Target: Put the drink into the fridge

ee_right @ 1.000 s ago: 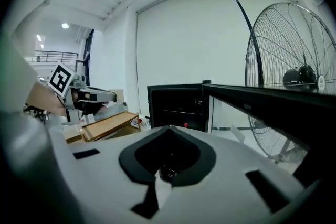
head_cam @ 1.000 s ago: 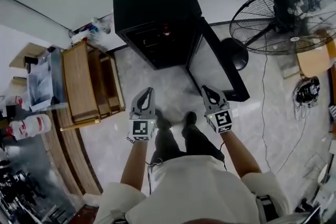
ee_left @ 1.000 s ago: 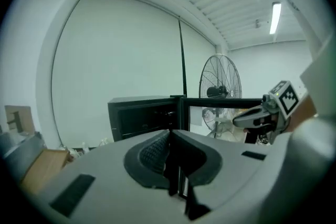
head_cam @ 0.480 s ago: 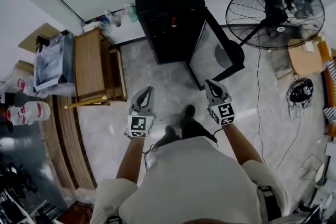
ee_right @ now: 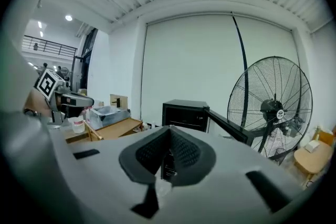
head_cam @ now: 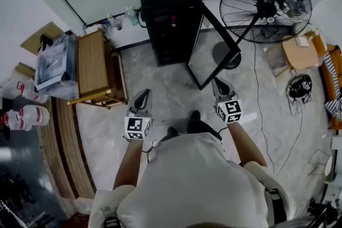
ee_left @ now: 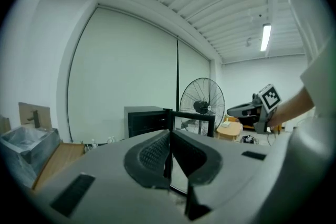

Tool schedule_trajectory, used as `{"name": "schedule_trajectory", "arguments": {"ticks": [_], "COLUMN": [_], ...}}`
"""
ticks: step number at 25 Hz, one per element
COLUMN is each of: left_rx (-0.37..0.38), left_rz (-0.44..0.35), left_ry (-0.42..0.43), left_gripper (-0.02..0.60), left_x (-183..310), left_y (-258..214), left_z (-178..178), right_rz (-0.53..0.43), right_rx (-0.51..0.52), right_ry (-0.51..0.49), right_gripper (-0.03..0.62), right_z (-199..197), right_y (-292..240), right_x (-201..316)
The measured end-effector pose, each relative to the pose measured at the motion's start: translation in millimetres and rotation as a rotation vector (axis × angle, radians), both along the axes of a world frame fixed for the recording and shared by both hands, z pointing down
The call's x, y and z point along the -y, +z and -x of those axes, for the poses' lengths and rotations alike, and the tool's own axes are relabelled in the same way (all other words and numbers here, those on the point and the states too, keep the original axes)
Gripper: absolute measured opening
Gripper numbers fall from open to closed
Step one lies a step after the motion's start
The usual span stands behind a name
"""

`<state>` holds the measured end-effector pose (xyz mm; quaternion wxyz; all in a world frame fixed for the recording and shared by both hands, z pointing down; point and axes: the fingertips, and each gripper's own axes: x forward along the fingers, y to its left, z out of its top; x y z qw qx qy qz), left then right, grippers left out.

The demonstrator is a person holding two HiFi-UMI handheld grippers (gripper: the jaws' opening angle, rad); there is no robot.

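Observation:
A black fridge (head_cam: 168,13) stands against the far wall with its glass door (head_cam: 214,48) swung open to the right. A small red item (head_cam: 172,21) shows on a shelf inside; I cannot tell what it is. My left gripper (head_cam: 144,95) and right gripper (head_cam: 218,83) are held side by side over the floor, well short of the fridge. Both are shut with nothing between the jaws. The fridge (ee_left: 144,119) shows beyond the shut jaws in the left gripper view, and again as the fridge (ee_right: 185,113) in the right gripper view.
A large floor fan (head_cam: 264,5) stands right of the fridge, its base near the door. A wooden bench (head_cam: 93,69) with a clear plastic box (head_cam: 53,64) lies to the left. White bottles (head_cam: 29,115) stand on a counter at far left. A cardboard box (head_cam: 299,53) and cables (head_cam: 296,91) lie at right.
The head view has pulled back, so the fridge and fan sit farther up the frame. Both grippers have stayed shut and empty, level with each other.

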<state>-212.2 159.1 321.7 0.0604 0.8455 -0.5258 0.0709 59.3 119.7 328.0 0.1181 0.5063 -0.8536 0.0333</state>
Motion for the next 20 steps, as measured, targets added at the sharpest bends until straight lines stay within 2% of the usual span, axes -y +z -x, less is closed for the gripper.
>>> {"name": "schedule_trajectory", "arguments": {"ticks": [6, 12, 20], "left_rx": [-0.034, -0.026, -0.027], "left_rz": [-0.008, -0.001, 0.002], "left_ry": [-0.030, -0.025, -0.033], "left_gripper": [0.020, 0.020, 0.020], "left_x": [-19.1, -20.6, -21.8], "left_y": [-4.3, -3.0, -0.5], "left_z": [-2.0, -21.1, -44.3], "right_rz": [0.018, 0.055, 0.018], "right_rx": [-0.004, -0.025, 0.002], "right_ry": [0.009, 0.000, -0.023], "right_gripper": [-0.003, -0.003, -0.003], "right_z": [-17.3, -31.5, -49.4], "right_y": [7.3, 21.0, 5.5], "right_x": [-21.8, -28.0, -26.7]}}
